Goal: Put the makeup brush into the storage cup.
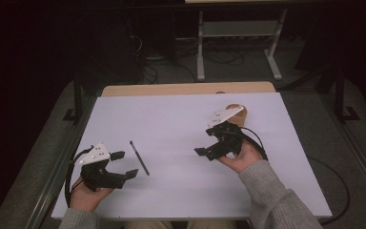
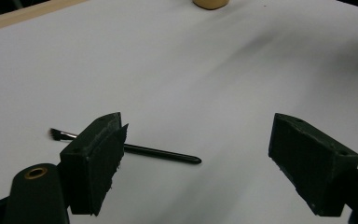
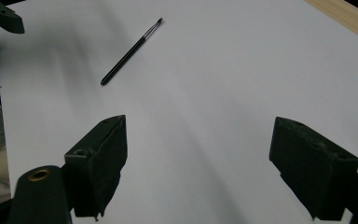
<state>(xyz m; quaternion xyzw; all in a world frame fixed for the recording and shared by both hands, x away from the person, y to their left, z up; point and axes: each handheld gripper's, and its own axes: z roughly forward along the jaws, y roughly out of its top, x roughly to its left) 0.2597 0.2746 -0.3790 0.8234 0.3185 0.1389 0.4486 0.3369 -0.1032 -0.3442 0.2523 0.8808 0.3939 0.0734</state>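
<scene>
**Both hand-held grippers spread above the desk, brush lying loose between them**

A thin black brush (image 1: pixel 139 157) lies flat on the white desk (image 1: pixel 171 119), toward the near left, its bristle end pointing far and its handle end near. Nothing grips it.

The left hand-held gripper (image 1: pixel 125 164) hovers just left of the brush, jaws spread wide and empty. In the left gripper view the brush (image 2: pixel 135 149) lies on the sheet just beyond the jaws, partly hidden behind one of them.

The right hand-held gripper (image 1: pixel 204 153) is held over the right half of the desk, well apart from the brush, its jaws also spread with nothing between them. In the right gripper view the brush (image 3: pixel 130 51) lies farther off on the bare sheet.

A tan, rounded object (image 1: pixel 238 114) stands on the desk at the far right, just behind the right hand-held gripper; its tan base (image 2: pixel 210 3) shows at the top edge of the left gripper view.
</scene>
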